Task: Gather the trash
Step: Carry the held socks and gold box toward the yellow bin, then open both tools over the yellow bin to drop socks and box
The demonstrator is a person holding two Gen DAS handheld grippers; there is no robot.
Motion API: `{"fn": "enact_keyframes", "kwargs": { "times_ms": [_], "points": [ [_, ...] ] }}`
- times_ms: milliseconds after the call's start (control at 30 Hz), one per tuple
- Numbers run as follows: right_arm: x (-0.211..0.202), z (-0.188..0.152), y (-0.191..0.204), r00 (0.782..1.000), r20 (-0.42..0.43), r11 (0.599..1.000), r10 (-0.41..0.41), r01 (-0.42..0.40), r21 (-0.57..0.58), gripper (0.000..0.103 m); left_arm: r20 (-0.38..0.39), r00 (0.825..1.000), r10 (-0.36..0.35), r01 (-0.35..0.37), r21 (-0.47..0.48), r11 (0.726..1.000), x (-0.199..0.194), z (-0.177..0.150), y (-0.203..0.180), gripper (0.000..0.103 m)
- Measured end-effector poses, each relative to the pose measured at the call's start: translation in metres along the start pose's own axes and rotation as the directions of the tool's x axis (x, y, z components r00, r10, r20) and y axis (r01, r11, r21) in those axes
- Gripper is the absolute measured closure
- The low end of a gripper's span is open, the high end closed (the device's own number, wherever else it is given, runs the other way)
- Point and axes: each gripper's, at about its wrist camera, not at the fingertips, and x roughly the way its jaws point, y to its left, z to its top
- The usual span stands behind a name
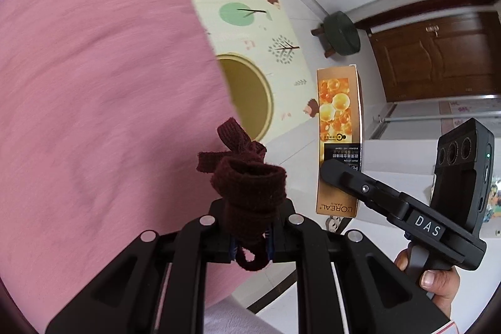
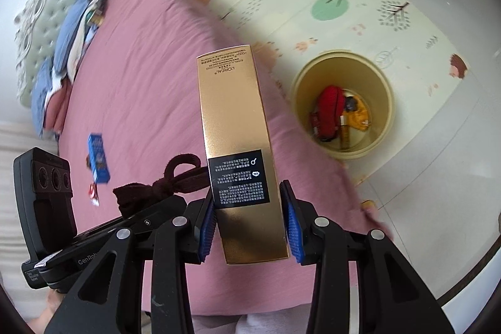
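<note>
Over pink bed [image 2: 141, 77] | left tool [image 1: 250, 240] clamps maroon cloth [image 1: 247, 177] | right tool [image 2: 250, 224] clamps gold box [image 2: 235, 127]

Home bedroom. Evidence: bed with pink sheet [image 2: 150, 77], tufted headboard [image 2: 47, 30], piled bedding [image 2: 69, 46], child's play mat [image 2: 344, 8] on the floor, wooden door [image 1: 438, 55], green footstool [image 1: 341, 32].

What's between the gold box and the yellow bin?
Right wrist view: only the pink bedspread's edge and a strip of play mat separate the gold box from the yellow bin.
</note>
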Motion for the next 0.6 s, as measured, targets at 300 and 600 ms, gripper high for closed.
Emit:
{"fn": "enact_keyframes", "kwargs": {
  "times_ms": [300,600],
  "points": [
    [-0.015,0.052,-0.062,0.999,0.040,0.995,0.021,-0.024,0.099,0.065,-0.040,0.999,0.005,-0.001,0.111,0.994,0.046,0.048,-0.063,0.090],
    [-0.033,0.099,-0.095,0.994,0.106,0.990,0.021,-0.035,0.136,0.053,-0.050,0.997,0.058,-0.048,0.179,0.983,0.068,0.082,-0.100,0.028]
  ]
}}
